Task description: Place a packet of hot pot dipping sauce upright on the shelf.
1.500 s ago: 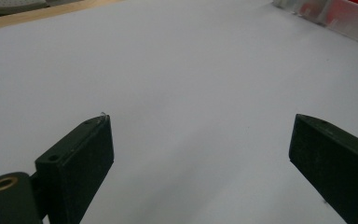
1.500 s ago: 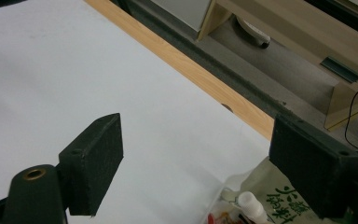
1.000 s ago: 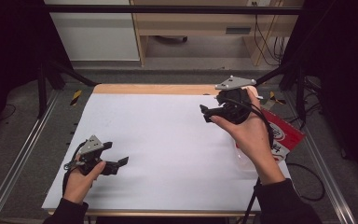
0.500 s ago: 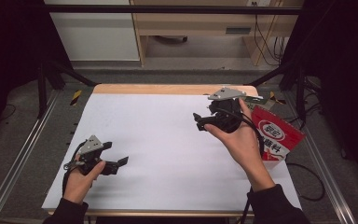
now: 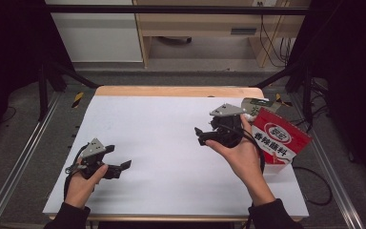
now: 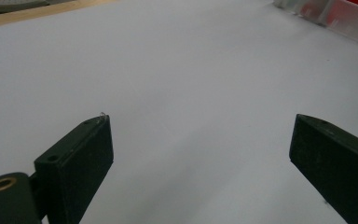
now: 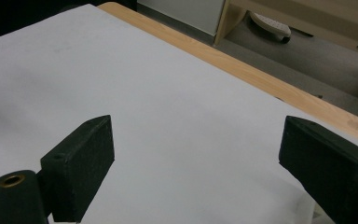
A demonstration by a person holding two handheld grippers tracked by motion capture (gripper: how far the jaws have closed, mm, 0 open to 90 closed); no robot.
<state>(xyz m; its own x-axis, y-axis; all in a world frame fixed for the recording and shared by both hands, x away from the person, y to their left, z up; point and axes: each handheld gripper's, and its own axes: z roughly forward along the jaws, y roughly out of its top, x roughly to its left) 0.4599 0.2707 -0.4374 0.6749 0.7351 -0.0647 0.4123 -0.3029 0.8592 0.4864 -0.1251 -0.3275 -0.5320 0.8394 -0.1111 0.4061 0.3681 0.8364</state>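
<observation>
— Moved since a second ago?
— Right gripper [image 5: 205, 136], drawn away from the desk's [image 5: 162, 124] far right corner toward its middle, off the red packet [image 5: 281, 143]. Left gripper [image 5: 119, 169] unchanged, parked near the front left edge.

— Largest thing first?
— Desk, covered with a white sheet, wooden strip along the far side. Bare white under both pairs of fingers.

— Next?
— Red packet with white lettering, lying at the right edge, partly over the rim, just beside the right hand [image 5: 238, 152]. Red corner visible at top right in the left gripper view [image 6: 354, 14].

— Grippers?
— Right one held above the desk, pointing left, fingers [image 7: 81, 165] spread wide, nothing between. Left one low near the sheet, pointing right, fingers [image 6: 77, 165] likewise wide apart and empty.
</observation>
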